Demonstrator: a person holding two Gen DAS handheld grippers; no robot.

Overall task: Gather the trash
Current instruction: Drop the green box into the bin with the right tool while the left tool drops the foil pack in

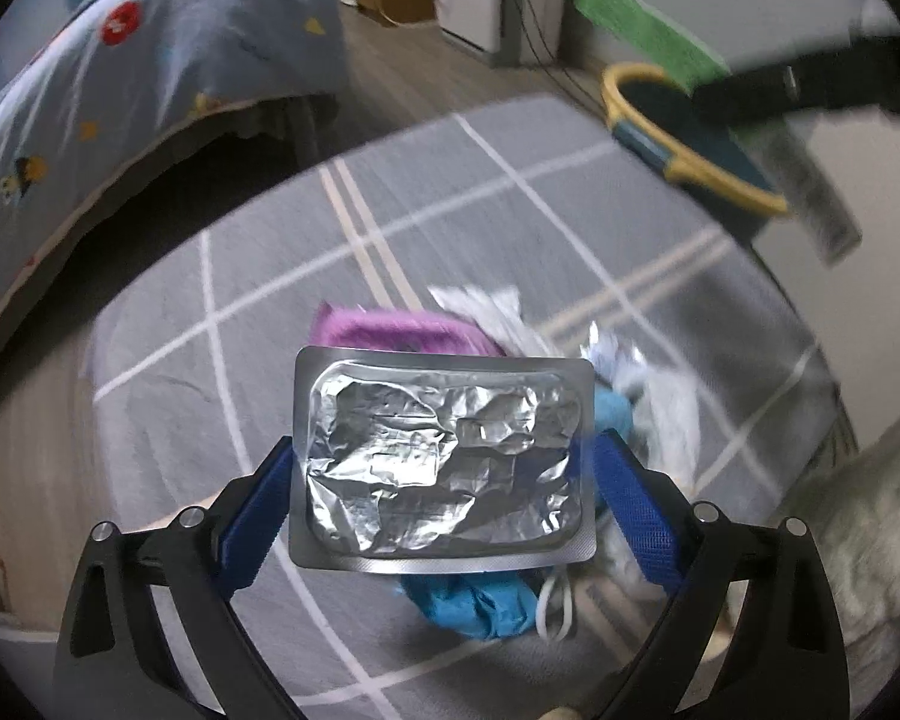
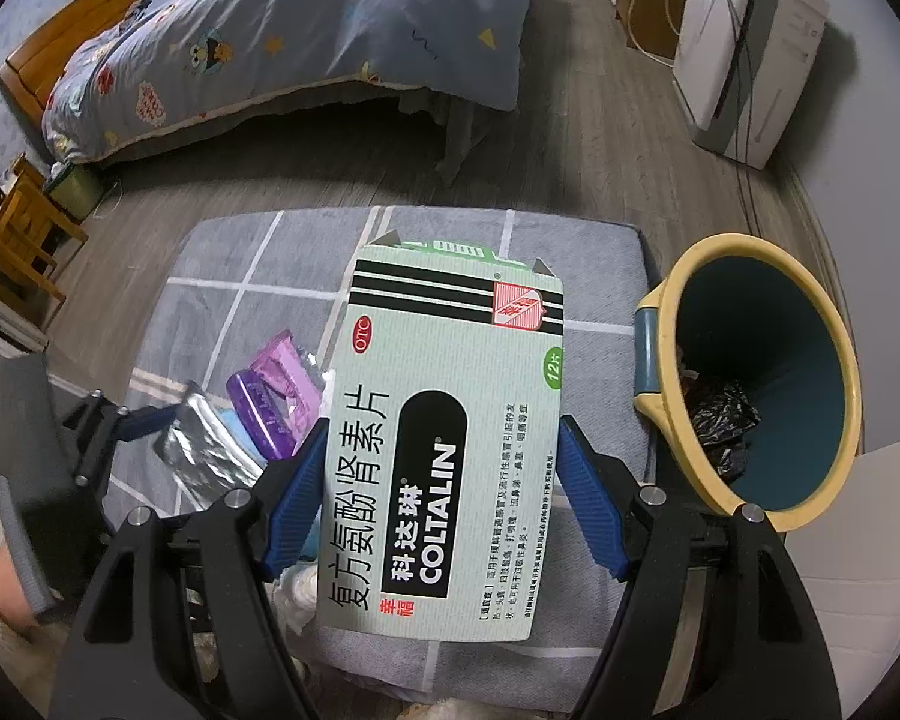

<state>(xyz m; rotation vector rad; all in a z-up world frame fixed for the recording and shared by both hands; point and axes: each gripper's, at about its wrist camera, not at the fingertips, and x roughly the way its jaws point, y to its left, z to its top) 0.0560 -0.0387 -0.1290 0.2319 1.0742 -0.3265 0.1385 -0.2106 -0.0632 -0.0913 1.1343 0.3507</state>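
Left gripper (image 1: 444, 480) clamped a foil blister pack (image 1: 441, 462) over the mat's litter pile (image 1: 492, 600). Right gripper (image 2: 441, 474) squeezed a medicine box (image 2: 450, 420) by its sides (upright, likely for dropping), beside the bin (image 2: 750, 372).

We read text only on pale green medicine box (image 2: 450, 450). Large white letters "COLTALIN" on black rounded panel, with "科达琳" beside. Big black characters "复方氨酚肾素片" along box length. Red oval "OTC". Green circle "12片". Small red "幸福" near lower end. Fine print down one side too small for us. Foil blister pack (image 1: 441, 462): we find nothing legible.
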